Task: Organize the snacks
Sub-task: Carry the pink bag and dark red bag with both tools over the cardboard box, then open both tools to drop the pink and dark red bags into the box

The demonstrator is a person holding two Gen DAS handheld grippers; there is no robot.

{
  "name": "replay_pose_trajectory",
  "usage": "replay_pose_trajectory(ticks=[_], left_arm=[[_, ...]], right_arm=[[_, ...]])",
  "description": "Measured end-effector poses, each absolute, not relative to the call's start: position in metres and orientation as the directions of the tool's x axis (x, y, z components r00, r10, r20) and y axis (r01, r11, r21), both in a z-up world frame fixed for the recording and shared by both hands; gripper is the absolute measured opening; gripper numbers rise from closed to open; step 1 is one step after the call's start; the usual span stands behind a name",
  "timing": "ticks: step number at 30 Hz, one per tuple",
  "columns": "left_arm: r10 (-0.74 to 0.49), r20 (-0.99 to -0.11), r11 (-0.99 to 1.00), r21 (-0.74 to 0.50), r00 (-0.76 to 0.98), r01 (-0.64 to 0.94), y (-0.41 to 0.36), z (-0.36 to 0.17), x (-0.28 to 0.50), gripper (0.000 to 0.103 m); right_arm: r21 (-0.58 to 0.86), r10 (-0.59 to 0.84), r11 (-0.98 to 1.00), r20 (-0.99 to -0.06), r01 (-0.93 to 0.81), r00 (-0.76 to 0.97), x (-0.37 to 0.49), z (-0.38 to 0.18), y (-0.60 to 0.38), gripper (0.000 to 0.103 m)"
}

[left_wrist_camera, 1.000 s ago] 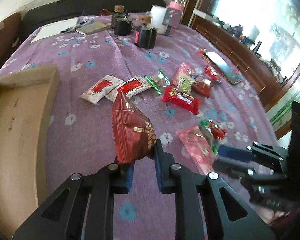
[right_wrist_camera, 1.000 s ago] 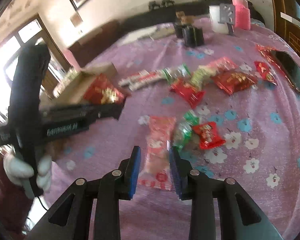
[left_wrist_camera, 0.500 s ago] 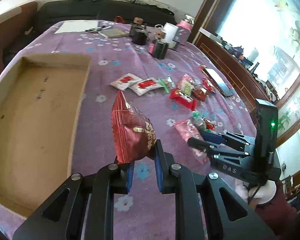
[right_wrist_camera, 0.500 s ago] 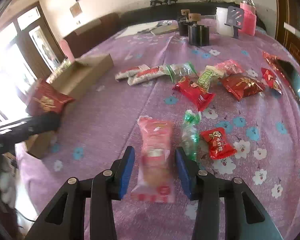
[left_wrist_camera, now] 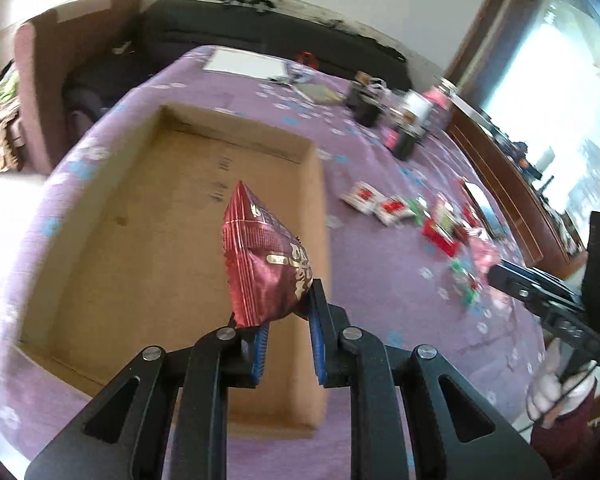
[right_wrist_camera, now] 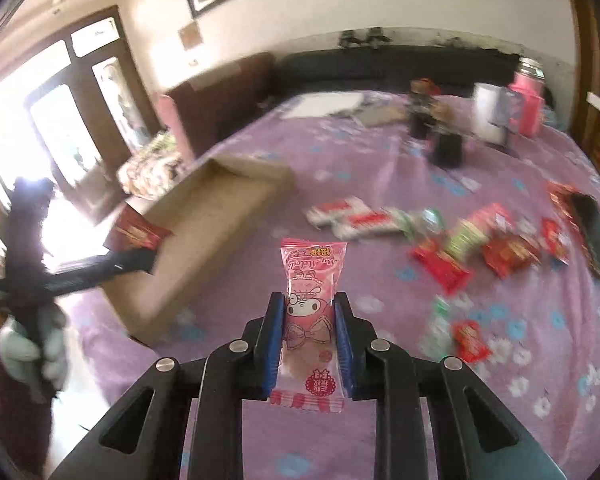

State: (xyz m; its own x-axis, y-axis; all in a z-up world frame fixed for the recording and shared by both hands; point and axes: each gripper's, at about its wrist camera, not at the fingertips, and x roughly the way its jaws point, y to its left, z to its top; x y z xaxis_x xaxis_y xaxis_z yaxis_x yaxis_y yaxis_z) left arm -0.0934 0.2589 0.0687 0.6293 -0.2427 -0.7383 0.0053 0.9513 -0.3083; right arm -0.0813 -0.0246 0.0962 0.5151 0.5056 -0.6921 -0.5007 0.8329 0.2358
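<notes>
overhead, left tongs (left_wrist_camera: 286, 334) clamping red packet (left_wrist_camera: 266, 264) above empty cardboard box (left_wrist_camera: 112, 264); right tongs (right_wrist_camera: 306, 338) just closed on pink candy (right_wrist_camera: 310, 320)

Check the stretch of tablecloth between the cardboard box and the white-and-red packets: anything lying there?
Nothing. In the right wrist view, only bare purple tablecloth separates the cardboard box from the white-and-red packets; the left wrist view agrees.

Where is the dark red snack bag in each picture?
Left wrist view: the dark red snack bag is in the middle, pinched in the left claw, over the cardboard box.
Right wrist view: it is at the left, beside the box's near corner.
Shared landmark: the cardboard box on the purple cloth.
</notes>
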Motion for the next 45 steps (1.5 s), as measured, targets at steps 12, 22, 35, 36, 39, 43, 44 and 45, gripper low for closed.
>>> replay_pose_trajectory(ticks=[12, 22, 35, 36, 39, 43, 44, 45], left_arm=[[-0.242, -0.783, 0.927, -0.362, 0.573, -0.103, 0.317, 0.047, -0.014, 0.016], [-0.258, -0.810, 0.933, -0.351, 0.526, -0.082, 0.305, 0.022, 0.051, 0.016], [-0.234, -0.805, 0.913, -0.375, 0.545, -0.162, 0.322, 0.016, 0.048, 0.041], [-0.234, -0.799, 0.905, -0.387, 0.554, -0.176, 0.325, 0.015, 0.043, 0.041], [-0.224, -0.796, 0.886, -0.406, 0.563, -0.222, 0.331, 0.015, 0.029, 0.041], [-0.203, -0.799, 0.875, -0.407, 0.566, -0.261, 0.331, 0.015, 0.015, 0.041], [-0.191, -0.803, 0.879, -0.396, 0.565, -0.265, 0.330, 0.015, 0.013, 0.041], [-0.174, -0.807, 0.885, -0.379, 0.564, -0.269, 0.327, 0.015, 0.010, 0.041]], right_arm=[[0.306, 0.578, 0.772, -0.701, -0.557, 0.417, -0.015, 0.093, 0.107, 0.024], [0.339, 0.518, 0.833, -0.756, -0.436, 0.401, 0.063, 0.053, 0.135, 0.024], [0.324, 0.503, 0.849, -0.738, -0.417, 0.450, 0.069, 0.051, 0.122, 0.032], [0.335, 0.510, 0.847, -0.729, -0.413, 0.456, 0.067, 0.054, 0.117, 0.033], [0.343, 0.521, 0.845, -0.703, -0.411, 0.484, 0.056, 0.064, 0.102, 0.039], [0.359, 0.527, 0.844, -0.687, -0.398, 0.500, 0.041, 0.070, 0.081, 0.040], [0.370, 0.533, 0.842, -0.684, -0.393, 0.498, 0.038, 0.071, 0.076, 0.040], [0.380, 0.539, 0.839, -0.680, -0.390, 0.497, 0.035, 0.072, 0.072, 0.040]])
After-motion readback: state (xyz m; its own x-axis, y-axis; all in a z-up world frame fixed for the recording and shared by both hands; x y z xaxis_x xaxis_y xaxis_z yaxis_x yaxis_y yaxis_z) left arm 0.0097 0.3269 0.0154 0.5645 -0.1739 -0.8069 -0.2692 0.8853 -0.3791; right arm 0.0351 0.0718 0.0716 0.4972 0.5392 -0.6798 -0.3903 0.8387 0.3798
